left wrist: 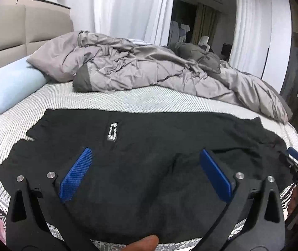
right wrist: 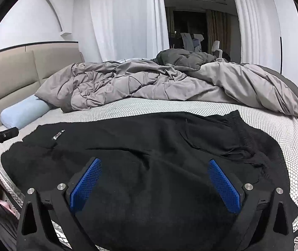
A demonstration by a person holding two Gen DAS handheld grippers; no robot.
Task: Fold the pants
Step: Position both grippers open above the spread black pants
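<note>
black pants [left wrist: 149, 167] lie spread flat on the near part of the bed [left wrist: 128, 100], a grey duvet [left wrist: 149, 71] bunched on the far side. the left gripper [left wrist: 145, 156] and right gripper [right wrist: 155, 167] hover above them, both jaws wide apart, gripping nothing.

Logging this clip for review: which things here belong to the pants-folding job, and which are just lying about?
Job: black pants; left gripper, open; right gripper, open.

Lying about: grey duvet; light blue pillow; mattress, only the work surface.
</note>
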